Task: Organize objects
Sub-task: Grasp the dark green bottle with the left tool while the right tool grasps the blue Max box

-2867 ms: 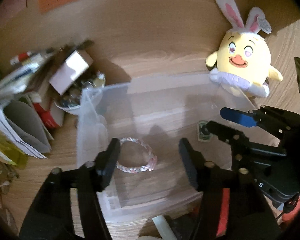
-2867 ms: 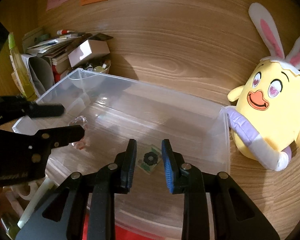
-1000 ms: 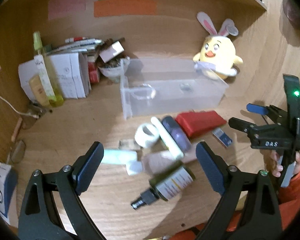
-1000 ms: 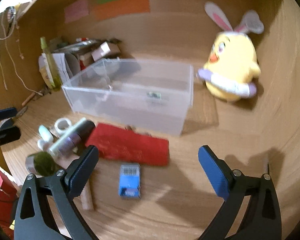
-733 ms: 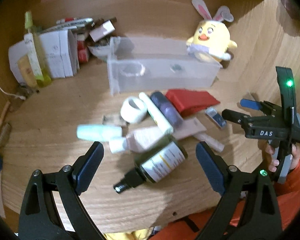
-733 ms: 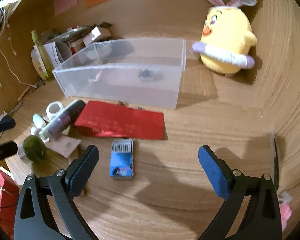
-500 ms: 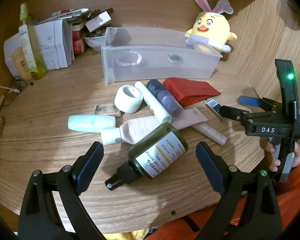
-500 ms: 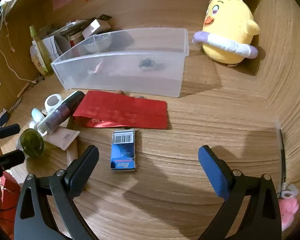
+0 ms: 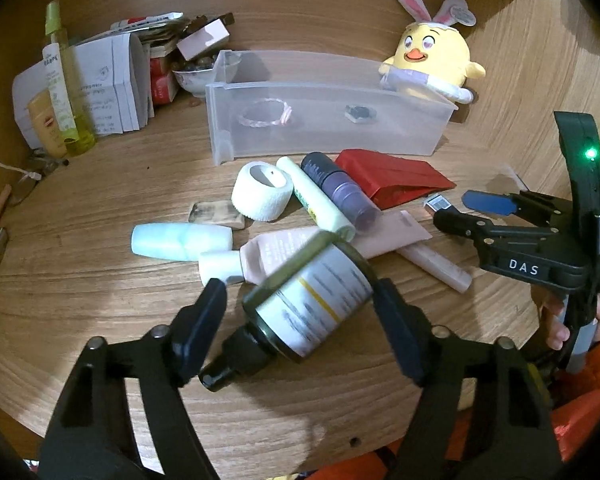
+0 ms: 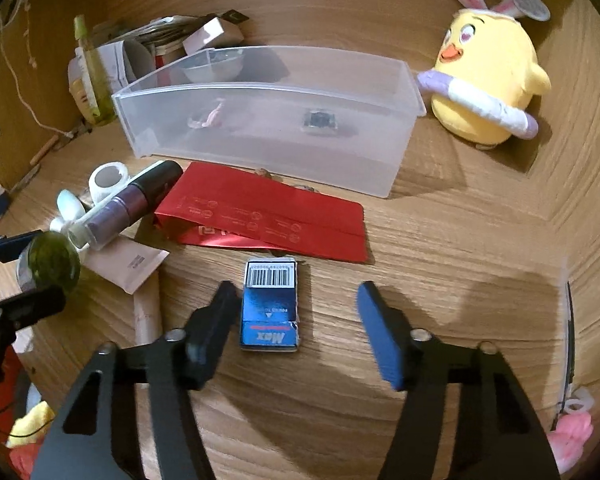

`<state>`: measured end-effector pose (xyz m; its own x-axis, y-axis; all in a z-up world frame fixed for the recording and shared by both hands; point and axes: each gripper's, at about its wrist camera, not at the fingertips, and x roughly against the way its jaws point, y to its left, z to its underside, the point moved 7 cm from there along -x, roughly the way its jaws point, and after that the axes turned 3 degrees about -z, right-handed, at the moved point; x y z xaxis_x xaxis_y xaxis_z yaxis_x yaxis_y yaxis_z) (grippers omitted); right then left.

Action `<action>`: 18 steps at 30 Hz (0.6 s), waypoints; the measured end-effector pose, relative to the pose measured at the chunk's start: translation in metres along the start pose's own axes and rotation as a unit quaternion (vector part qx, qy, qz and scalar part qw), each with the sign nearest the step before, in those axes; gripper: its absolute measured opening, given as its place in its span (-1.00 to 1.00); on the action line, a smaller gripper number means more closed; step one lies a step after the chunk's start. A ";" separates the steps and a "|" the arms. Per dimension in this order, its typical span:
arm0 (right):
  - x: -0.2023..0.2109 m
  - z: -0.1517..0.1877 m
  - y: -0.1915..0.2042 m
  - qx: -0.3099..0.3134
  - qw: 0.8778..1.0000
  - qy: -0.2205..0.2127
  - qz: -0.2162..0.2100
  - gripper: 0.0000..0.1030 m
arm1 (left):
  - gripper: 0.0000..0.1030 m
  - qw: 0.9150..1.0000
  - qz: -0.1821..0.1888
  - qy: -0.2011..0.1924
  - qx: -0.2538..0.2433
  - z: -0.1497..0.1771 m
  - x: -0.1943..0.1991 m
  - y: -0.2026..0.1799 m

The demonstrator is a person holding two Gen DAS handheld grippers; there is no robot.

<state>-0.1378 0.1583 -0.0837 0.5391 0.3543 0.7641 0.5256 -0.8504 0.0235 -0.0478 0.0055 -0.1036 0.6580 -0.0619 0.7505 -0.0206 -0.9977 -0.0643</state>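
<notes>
Both low wrist views face the clear bin (image 9: pixel 324 128) (image 10: pixel 268 120) from close by, sharing it.

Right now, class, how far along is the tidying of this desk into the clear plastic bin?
Done: the clear plastic bin holds a braided pink bracelet and a small dark trinket. In hand: nothing; the left gripper brackets the dark green bottle, the right gripper the blue box. Left: red envelope, tubes, tape roll.
</notes>
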 end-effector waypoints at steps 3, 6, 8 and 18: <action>0.001 -0.001 0.003 0.004 1.000 -0.004 -0.004 -0.30 | 0.24 1.000 -0.001 -0.003 0.002 0.002 0.001 0.000; 0.001 -0.001 0.005 0.008 1.000 -0.007 -0.006 -0.50 | 0.07 1.000 -0.006 -0.008 0.002 0.003 0.004 0.001; 0.002 0.000 0.006 0.009 1.000 -0.008 -0.007 -0.51 | -0.04 1.000 -0.008 -0.012 0.005 0.003 0.006 0.003; 0.010 0.005 -0.003 -0.016 1.000 -0.016 -0.016 -0.52 | -0.08 0.999 -0.027 -0.045 0.013 -0.005 0.025 0.007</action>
<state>-0.1308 0.1660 -0.0798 0.5438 0.3933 0.7413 0.5221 -0.8502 0.0681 -0.0351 -0.0034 -0.0822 0.7220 -0.0049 0.6919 0.0349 -0.9984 -0.0434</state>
